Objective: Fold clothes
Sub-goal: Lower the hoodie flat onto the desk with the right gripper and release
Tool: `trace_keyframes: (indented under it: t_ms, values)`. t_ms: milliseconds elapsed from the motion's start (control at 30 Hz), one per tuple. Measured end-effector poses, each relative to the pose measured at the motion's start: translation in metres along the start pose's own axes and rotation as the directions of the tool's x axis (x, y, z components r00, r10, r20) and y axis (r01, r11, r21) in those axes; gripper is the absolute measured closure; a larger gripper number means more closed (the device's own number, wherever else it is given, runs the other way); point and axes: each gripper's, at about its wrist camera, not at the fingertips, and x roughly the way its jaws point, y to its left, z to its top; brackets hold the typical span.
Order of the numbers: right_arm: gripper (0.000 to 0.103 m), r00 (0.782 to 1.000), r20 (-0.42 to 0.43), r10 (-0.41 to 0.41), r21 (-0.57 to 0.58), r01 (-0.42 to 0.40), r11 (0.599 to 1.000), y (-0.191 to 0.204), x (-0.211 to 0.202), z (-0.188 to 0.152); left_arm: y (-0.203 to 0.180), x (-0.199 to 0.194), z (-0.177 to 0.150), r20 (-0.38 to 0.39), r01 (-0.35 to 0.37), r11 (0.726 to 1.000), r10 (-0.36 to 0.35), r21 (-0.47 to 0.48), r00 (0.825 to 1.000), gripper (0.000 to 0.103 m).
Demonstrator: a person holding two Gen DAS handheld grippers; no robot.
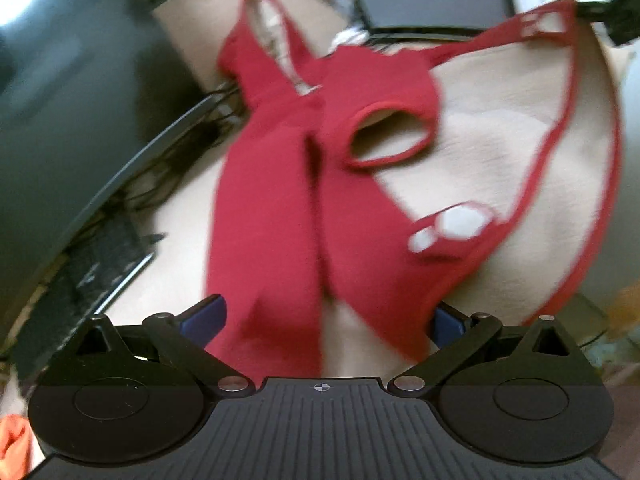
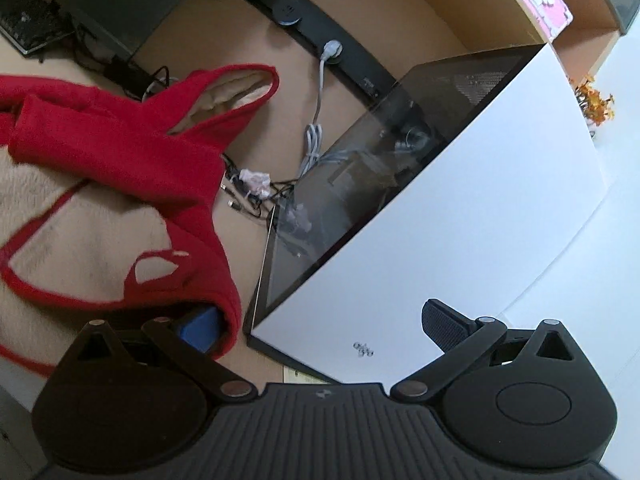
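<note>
A red garment (image 1: 280, 184) with a beige fleece lining (image 1: 500, 128) lies spread and bunched on the wooden desk (image 1: 184, 248); it is motion-blurred. My left gripper (image 1: 326, 320) is open, its blue pads wide apart, with a red fold lying between them and partly over both fingertips. In the right wrist view the same garment (image 2: 120, 148) fills the left side, hood opening (image 2: 232, 88) toward the back. My right gripper (image 2: 322, 324) is open; the garment's red edge drapes over its left blue pad (image 2: 200, 330), and the right finger (image 2: 444, 320) hovers over a white case.
A dark monitor (image 1: 60, 100) and keyboard (image 1: 92, 272) stand left of the garment. A white computer case (image 2: 480, 208) with a glass side panel (image 2: 360, 160) sits to the right. Cables (image 2: 316, 140) tangle behind, and an orange cloth (image 1: 14, 448) shows bottom left.
</note>
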Motion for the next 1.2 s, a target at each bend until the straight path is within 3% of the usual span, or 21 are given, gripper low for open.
trace_keyframes:
  t_ms: [167,267,367,467,500,567,633,667,700,767,833,867,933,967,1067,1133,1167,1200]
  values:
    - [0.0,0.995,-0.048,0.083,-0.055,-0.085,0.995,0.017,0.008,-0.011,0.025,0.008,-0.003,-0.021,-0.114,0.993,0.114,-0.021,0.993,0.0]
    - [0.0,0.999,-0.006,0.039,-0.064,-0.04,0.997,0.02,0.01,0.001,0.055,0.011,0.009,0.024,-0.172,0.985,0.172,-0.02,0.985,0.0]
    - [0.0,0.985,0.128,-0.111,0.002,0.112,0.994,0.002,0.008,0.032,0.093,-0.004,0.034,0.112,-0.298,0.953,0.303,-0.064,0.946,0.0]
    - [0.0,0.941,0.268,-0.207,0.103,0.185,0.977,-0.017,-0.016,0.048,0.12,-0.047,0.043,0.225,-0.359,0.912,0.399,-0.201,0.889,0.0]
    - [0.0,0.933,0.293,-0.21,0.104,0.187,0.977,-0.014,-0.022,0.044,0.118,-0.054,0.034,0.228,-0.353,0.911,0.398,-0.215,0.888,0.0]
    - [0.0,0.962,0.245,-0.123,0.063,0.111,0.992,0.001,-0.024,0.027,0.112,-0.065,0.016,0.222,-0.332,0.913,0.383,-0.235,0.897,0.0]
    - [0.0,0.993,0.116,0.032,0.003,-0.032,0.999,0.022,-0.017,0.002,0.096,-0.053,-0.011,0.108,-0.216,0.958,0.239,-0.188,0.965,0.0]
    - [0.0,0.989,0.052,0.14,-0.011,-0.14,0.99,0.03,-0.017,-0.01,0.087,-0.047,-0.024,0.052,-0.151,0.973,0.162,-0.173,0.985,0.0]
    - [0.0,0.966,-0.006,0.26,-0.014,-0.26,0.966,0.037,-0.019,-0.022,0.079,-0.043,-0.034,0.007,-0.077,0.983,0.079,-0.168,0.997,0.0]
    - [0.0,0.892,-0.039,0.45,0.005,-0.45,0.893,0.042,-0.032,-0.036,0.068,-0.043,-0.047,-0.037,0.077,0.983,-0.084,-0.168,0.996,0.0]
    - [0.0,0.838,0.02,0.546,0.02,-0.546,0.837,0.033,-0.045,-0.033,0.07,-0.057,-0.041,0.021,0.219,0.958,-0.219,-0.184,0.976,0.0]
    - [0.0,0.824,0.055,0.564,0.037,-0.566,0.823,0.027,-0.048,-0.027,0.078,-0.063,-0.034,0.076,0.279,0.936,-0.269,-0.214,0.96,0.0]
    - [0.0,0.81,0.139,0.57,0.134,-0.586,0.799,0.01,-0.046,-0.011,0.099,-0.062,-0.017,0.173,0.367,0.886,-0.329,-0.285,0.929,0.0]
    - [0.0,0.794,0.172,0.583,0.21,-0.608,0.766,0.004,-0.035,-0.001,0.108,-0.061,-0.009,0.22,0.408,0.856,-0.352,-0.318,0.91,0.0]
    - [0.0,0.728,0.249,0.638,0.439,-0.672,0.596,-0.005,0.013,0.028,0.122,-0.035,0.017,0.322,0.483,0.766,-0.371,-0.423,0.871,0.0]
    - [0.0,0.664,0.268,0.698,0.552,-0.7,0.454,0.004,0.056,0.042,0.116,-0.008,0.03,0.343,0.486,0.73,-0.354,-0.481,0.87,0.0]
    - [0.0,0.644,0.269,0.716,0.594,-0.696,0.403,0.013,0.075,0.048,0.114,0.009,0.034,0.336,0.479,0.714,-0.346,-0.512,0.876,0.0]
    - [0.0,0.644,0.253,0.722,0.619,-0.681,0.39,0.024,0.09,0.052,0.112,0.024,0.037,0.329,0.471,0.698,-0.34,-0.54,0.881,0.0]
